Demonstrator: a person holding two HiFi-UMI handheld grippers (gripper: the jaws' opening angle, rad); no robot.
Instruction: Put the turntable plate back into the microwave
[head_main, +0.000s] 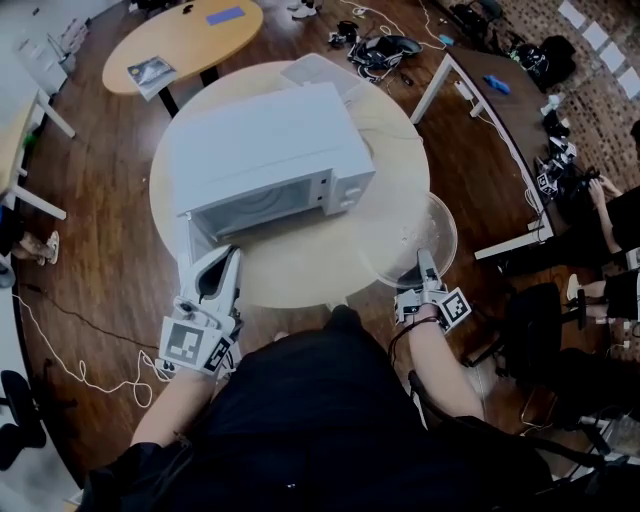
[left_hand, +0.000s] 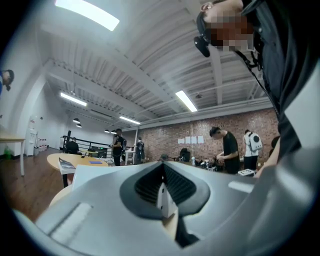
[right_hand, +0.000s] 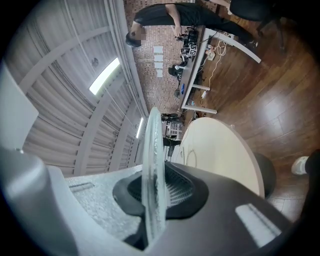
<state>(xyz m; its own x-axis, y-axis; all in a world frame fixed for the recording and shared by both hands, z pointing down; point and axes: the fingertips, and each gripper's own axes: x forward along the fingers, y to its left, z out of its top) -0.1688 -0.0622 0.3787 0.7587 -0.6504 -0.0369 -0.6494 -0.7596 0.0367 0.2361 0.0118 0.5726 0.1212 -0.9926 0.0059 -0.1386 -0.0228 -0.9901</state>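
Right gripper (head_main: 427, 263) is closed tight on the rim of the round clear glass turntable plate (head_main: 405, 235). The right gripper view shows the glass edge pinched between the pads. The plate sits at the 4 o'clock edge of the round pale wooden surface (head_main: 300, 278), partly past its rim. I cannot tell whether it rests there or is carried.

Left gripper (head_main: 228, 262) is at 7 o'clock of the boxy white microwave (head_main: 270, 150). Its jaws are closed on a thin white edge, which I take to be the open door (head_main: 192, 238).

To do this step well, the plate should stay flat and travel toward 10 o'clock. It should enter the dark cavity (head_main: 262, 205) low and square, and settle on the hub inside before the grip lets go. The door needs to be held wide meanwhile.

The microwave's control panel (head_main: 352, 188) stands between plate and cavity, so the path must go around the front. A clear plastic tray (head_main: 320, 72) lies behind the oven at 1 o'clock, out of the way. A second round table (head_main: 185, 35) stands at 11 o'clock and a long white desk (head_main: 500, 110) at 2 o'clock, both well apart.
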